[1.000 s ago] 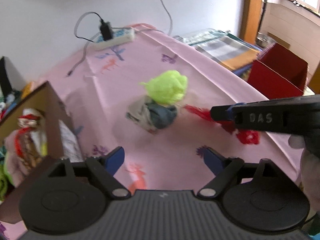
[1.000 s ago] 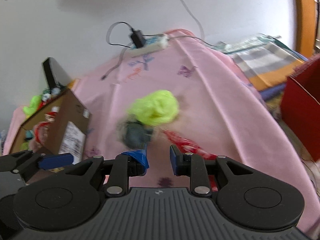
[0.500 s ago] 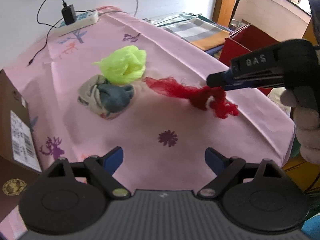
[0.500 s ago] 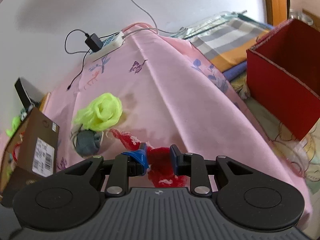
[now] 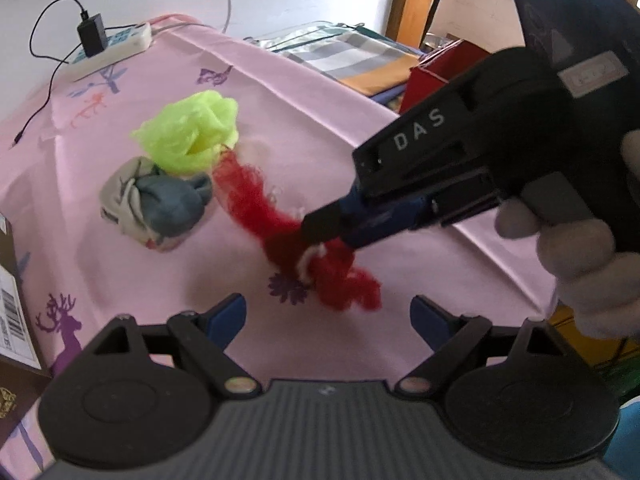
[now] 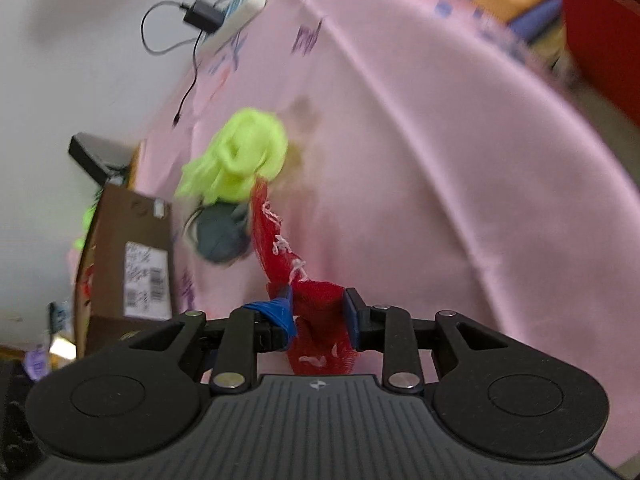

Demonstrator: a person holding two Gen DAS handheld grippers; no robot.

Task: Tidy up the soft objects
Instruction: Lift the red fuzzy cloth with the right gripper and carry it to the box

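Pink printed tablecloth (image 5: 360, 128) fills both my views; my right gripper (image 6: 318, 312) has the red yarn scarf (image 6: 316, 312) between its jaws, which are opening, its far end touching the neon-green bundle (image 5: 188, 136) beside the grey-blue ball (image 5: 160, 204); my left gripper (image 5: 328, 316) gapes wide, empty

Right gripper (image 6: 318, 312), gripped by a gloved hand (image 5: 576, 256), enters the left wrist view from 3 o'clock, jaws opening around red fabric (image 6: 316, 308). Left gripper (image 5: 327, 314) jaws spread wide, empty.
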